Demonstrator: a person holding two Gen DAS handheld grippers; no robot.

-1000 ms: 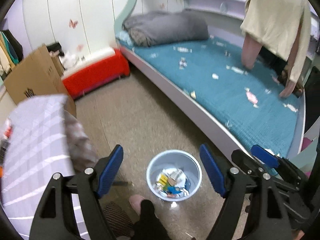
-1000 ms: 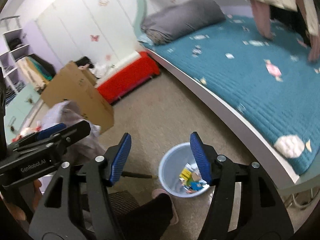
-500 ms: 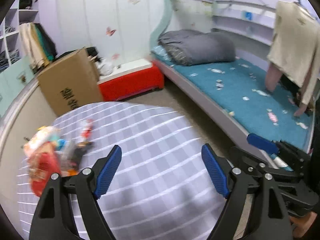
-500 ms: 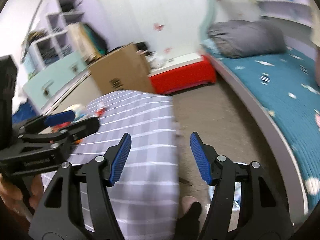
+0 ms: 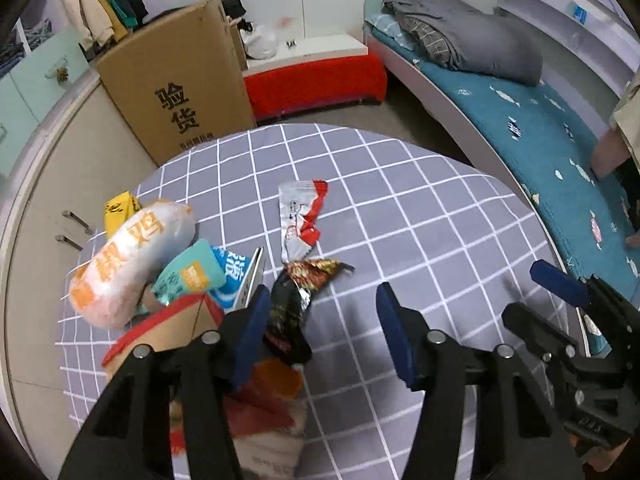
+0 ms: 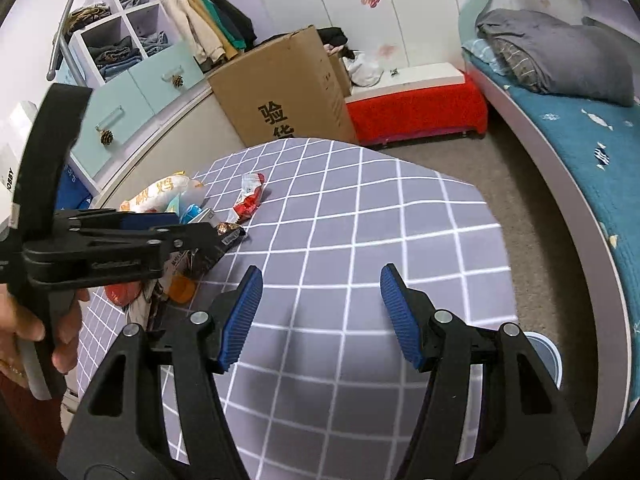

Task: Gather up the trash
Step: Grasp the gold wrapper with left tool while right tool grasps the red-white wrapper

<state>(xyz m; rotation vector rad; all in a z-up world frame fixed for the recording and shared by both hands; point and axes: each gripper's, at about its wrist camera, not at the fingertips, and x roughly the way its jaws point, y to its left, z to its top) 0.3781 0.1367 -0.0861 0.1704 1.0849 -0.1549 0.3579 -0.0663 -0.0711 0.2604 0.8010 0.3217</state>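
A pile of snack wrappers lies on the left of the grey checked tablecloth [image 5: 420, 220]: an orange-and-white bag [image 5: 132, 256], a teal packet [image 5: 188, 272], a red-and-white wrapper [image 5: 302, 216] and a dark foil wrapper [image 5: 304, 288]. My left gripper [image 5: 320, 332] hovers over the pile with its jaws closing. The dark foil wrapper lies beside its left finger, and the pads do not press it. My right gripper [image 6: 320, 316] is open over bare cloth [image 6: 360, 220], holding nothing. The right wrist view shows the left gripper [image 6: 208, 232] above the dark wrapper [image 6: 230, 236].
A cardboard box [image 5: 180, 80] and a red bench [image 5: 316, 80] stand beyond the table. The bed [image 5: 560, 140] with its teal cover runs along the right. The rim of the blue bin [image 6: 544, 356] shows on the floor at the table's right edge. A hand [image 6: 60, 340] holds the left gripper.
Both views swung from the floor bin and bed over to the table. The trash pile came under the left gripper, whose jaws have narrowed. The right gripper's jaws stayed as wide.
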